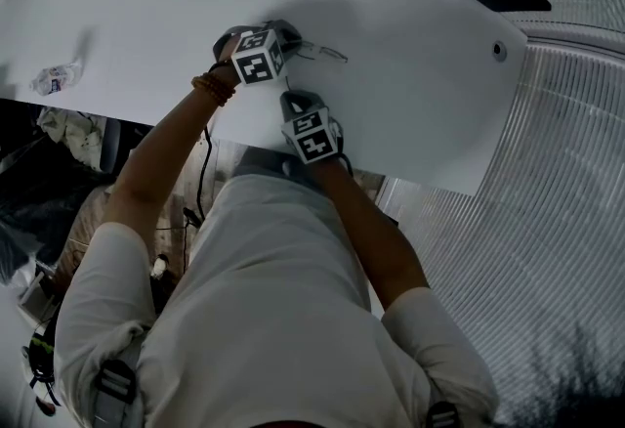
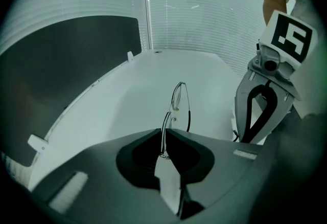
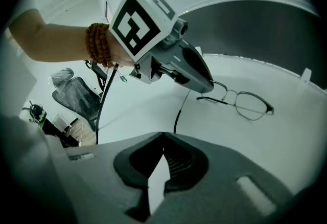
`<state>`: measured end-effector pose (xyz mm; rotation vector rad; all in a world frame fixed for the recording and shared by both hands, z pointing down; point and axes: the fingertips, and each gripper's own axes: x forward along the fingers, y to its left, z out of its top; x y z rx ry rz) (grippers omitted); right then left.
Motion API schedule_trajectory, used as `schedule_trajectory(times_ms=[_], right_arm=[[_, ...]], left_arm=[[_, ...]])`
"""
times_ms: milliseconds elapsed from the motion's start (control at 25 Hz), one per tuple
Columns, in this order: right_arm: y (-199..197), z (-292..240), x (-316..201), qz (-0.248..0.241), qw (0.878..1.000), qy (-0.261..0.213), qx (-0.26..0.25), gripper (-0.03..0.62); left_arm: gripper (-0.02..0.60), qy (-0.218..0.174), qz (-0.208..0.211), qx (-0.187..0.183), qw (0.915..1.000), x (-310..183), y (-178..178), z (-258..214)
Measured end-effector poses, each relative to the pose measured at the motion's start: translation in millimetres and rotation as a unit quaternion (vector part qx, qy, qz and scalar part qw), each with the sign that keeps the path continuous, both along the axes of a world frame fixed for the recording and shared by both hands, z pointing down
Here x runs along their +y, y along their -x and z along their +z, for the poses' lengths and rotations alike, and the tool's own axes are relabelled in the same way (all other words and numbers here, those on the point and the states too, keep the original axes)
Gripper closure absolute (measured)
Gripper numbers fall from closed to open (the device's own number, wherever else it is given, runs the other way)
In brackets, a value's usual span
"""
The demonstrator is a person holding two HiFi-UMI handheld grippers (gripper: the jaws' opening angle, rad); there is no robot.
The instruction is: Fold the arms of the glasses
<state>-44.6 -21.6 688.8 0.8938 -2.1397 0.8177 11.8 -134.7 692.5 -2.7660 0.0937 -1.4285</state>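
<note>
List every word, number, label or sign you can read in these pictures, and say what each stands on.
None can be read.
Left gripper's marker cube and right gripper's marker cube: black-and-white square patterns, not letters or numbers.
White label in the left gripper view: too blurred to read.
Crumpled wrapper on the table: too small to read.

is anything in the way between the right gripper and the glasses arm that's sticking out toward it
Nothing visible does. Only bare white table lies between the right gripper and the open arm, which points toward it. The left gripper pinches the glasses by a lens rim in its fingers, at that arm's far end.
</note>
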Motion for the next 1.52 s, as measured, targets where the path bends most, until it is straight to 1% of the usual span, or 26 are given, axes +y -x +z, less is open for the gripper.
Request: schedule_trajectory(times_ms=[440, 720, 880, 1360, 1520], right_arm=[[-34.3, 1.9, -6.8, 0.02, 1.0, 0.0, 0.021, 0.594], [-63.6, 3.7, -22.3, 0.033, 0.998, -0.009, 0.044, 0.594], [-80.2, 3.2, -33.4, 0.041, 0.997, -0.014, 0.056, 0.594], [-110.8, 1.1, -62.5, 0.042, 0.995, -0.036, 0.089, 0.592], [-115.5, -0.8, -68.3, 0.043, 0.994, -0.039, 0.091, 0.593]], left_arm=[[0.557, 0.0, 0.0, -0.002, 1.0, -0.8, 2.9, -1.1], [0.56, -0.001, -0.001, -0.001, 1.0, -2.4, 5.9, -1.1], [0.558, -0.002, 0.005, -0.002, 1.0, 0.0, 5.1, -1.4], [0.557, -0.015, 0.02, -0.009, 0.9996, 5.2, 1.2, -0.7], [0.557, -0.021, 0.02, -0.011, 0.9995, 5.9, -0.1, -0.6]])
